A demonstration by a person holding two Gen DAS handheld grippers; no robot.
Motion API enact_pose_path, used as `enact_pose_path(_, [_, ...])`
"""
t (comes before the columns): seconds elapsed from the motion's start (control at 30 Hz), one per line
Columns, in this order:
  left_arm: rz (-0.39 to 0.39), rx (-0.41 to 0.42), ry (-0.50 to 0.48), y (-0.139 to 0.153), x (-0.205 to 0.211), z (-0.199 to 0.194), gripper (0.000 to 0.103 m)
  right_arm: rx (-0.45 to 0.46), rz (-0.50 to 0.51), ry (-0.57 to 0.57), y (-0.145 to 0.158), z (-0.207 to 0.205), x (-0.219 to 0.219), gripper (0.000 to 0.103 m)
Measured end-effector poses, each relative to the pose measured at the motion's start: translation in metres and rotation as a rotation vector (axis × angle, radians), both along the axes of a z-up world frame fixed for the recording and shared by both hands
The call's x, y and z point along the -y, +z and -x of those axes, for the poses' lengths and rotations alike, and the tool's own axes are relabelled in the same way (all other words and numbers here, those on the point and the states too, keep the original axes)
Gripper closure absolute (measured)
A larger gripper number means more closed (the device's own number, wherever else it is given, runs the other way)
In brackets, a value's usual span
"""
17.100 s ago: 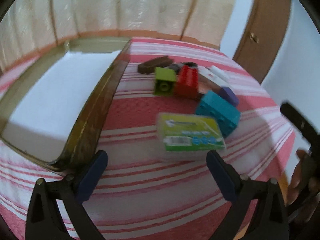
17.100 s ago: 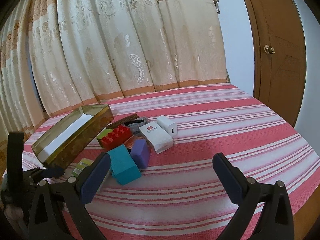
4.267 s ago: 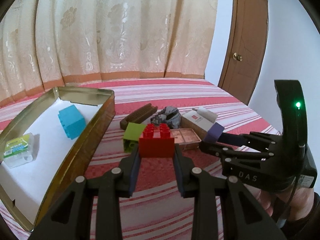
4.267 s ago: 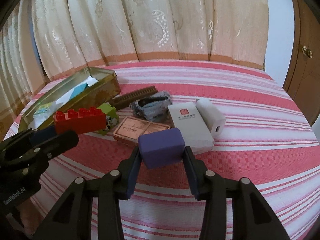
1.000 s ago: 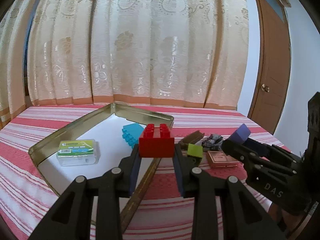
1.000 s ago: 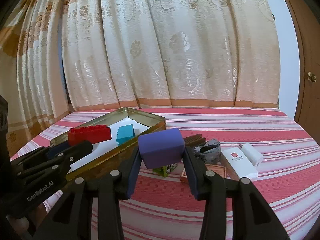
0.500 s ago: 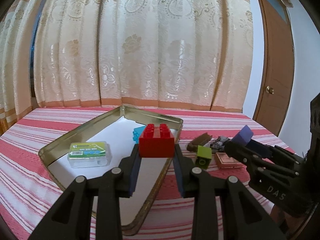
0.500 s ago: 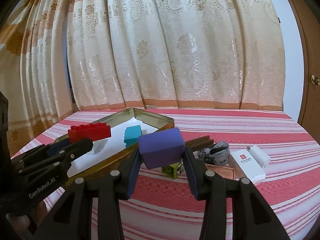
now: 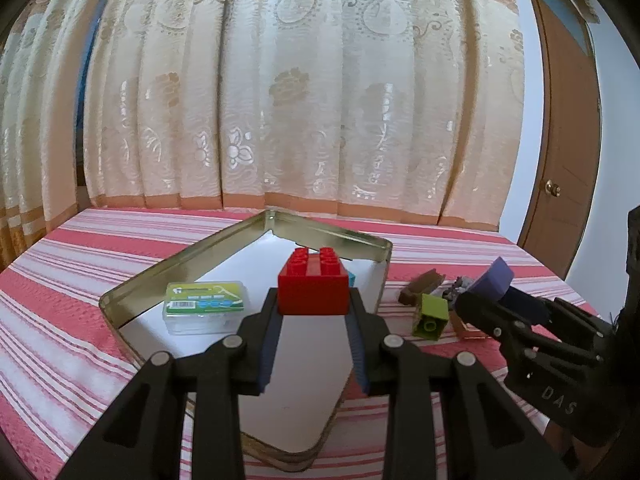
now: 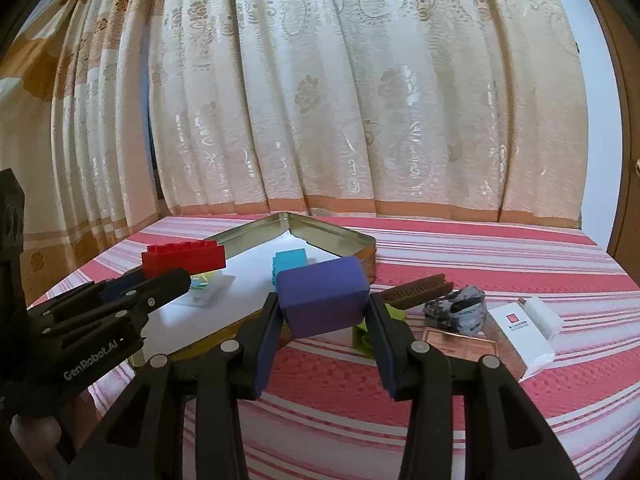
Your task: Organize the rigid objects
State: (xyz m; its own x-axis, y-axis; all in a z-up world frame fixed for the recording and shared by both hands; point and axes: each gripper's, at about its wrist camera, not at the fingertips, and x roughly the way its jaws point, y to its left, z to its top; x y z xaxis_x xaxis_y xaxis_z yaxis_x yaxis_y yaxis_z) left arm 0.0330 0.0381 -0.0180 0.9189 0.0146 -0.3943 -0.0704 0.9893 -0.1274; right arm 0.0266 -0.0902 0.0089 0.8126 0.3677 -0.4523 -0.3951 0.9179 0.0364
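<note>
Both blocks sit further over the tin than a second ago; the tin has slid toward the middle of the left view. My left hand-held gripper is clamped narrow on the red block, studs up, held above the white floor of the open tin. My right hand-held gripper grips the purple block between its pads, a bit wider than the left, held above the striped worktop just at the tin's near right wall.

Inside the tin: clear plastic box with a green label lies flat on the left side, and a teal block toward the far corner, mostly hidden behind the red block in the left view.

Outside the tin, on the worktop to its right: green block lying on its side, a brown comb near the tin wall, a grey crumpled thing with a dark clip on it, a flat copper-coloured case, a white box with a red square mark, and a white charger touching that box.

Cream patterned curtain hangs behind the worktop; brown door at right. Part of my hand shows below the left tool in the right view, blurred.
</note>
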Motion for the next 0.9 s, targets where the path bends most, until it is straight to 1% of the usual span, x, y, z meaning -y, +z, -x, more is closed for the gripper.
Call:
enact_pose_path(0.27, [-0.004,0.001,0.007,0.0,-0.002,0.0,0.073,-0.005,0.001,0.015,-0.001,0.0,-0.007,0.058])
enact_pose_path(0.9, [0.012,-0.004,0.044,0.0,-0.028,0.0,0.073,-0.014,0.027,0.07,-0.004,-0.003,-0.031,0.058])
